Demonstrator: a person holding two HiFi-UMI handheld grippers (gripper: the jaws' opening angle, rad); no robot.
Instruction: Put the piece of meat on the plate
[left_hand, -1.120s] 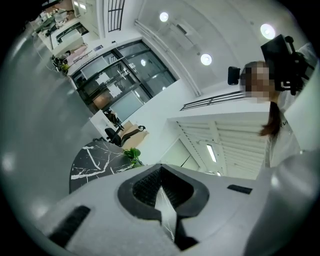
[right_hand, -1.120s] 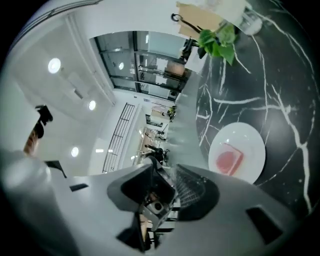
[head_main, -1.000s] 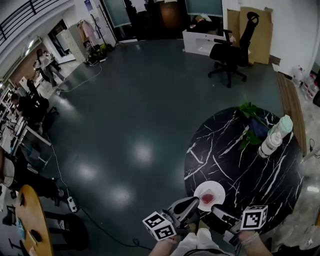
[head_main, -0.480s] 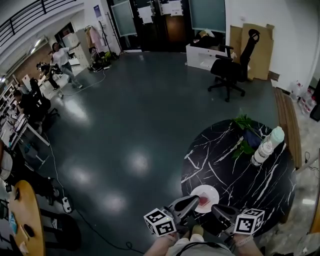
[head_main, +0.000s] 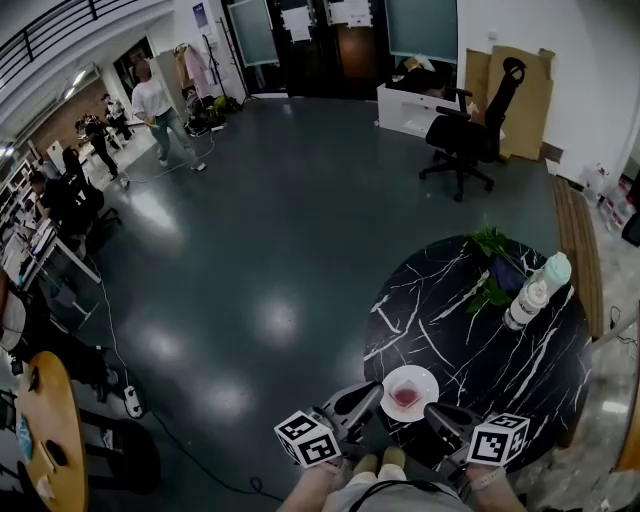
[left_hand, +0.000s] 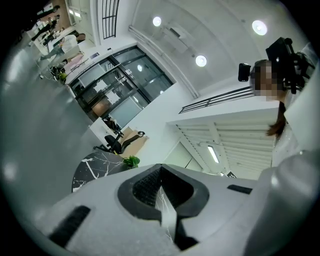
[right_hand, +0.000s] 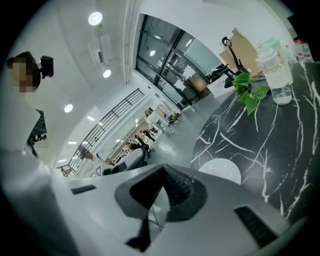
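Note:
A reddish piece of meat (head_main: 405, 397) lies on a small white plate (head_main: 425, 378) near the front edge of the round black marble table (head_main: 500, 340). My left gripper (head_main: 368, 394) hovers just left of the plate, off the table's rim, with its jaws meeting at the tips and nothing between them (left_hand: 160, 169). My right gripper (head_main: 438, 412) is at the table's near edge, just below and right of the plate, shut and empty (right_hand: 162, 169). The plate (right_hand: 220, 170) also shows ahead of the right jaws in the right gripper view.
Two bottles (head_main: 535, 285) and a green plant (head_main: 495, 255) stand at the table's far right side. A black office chair (head_main: 470, 130) is on the floor beyond. Desks stand at the far left, where people walk about.
The left gripper has drawn slightly back and left from the plate's rim. The meat and plate lie as before. People at the far left have walked across the floor.

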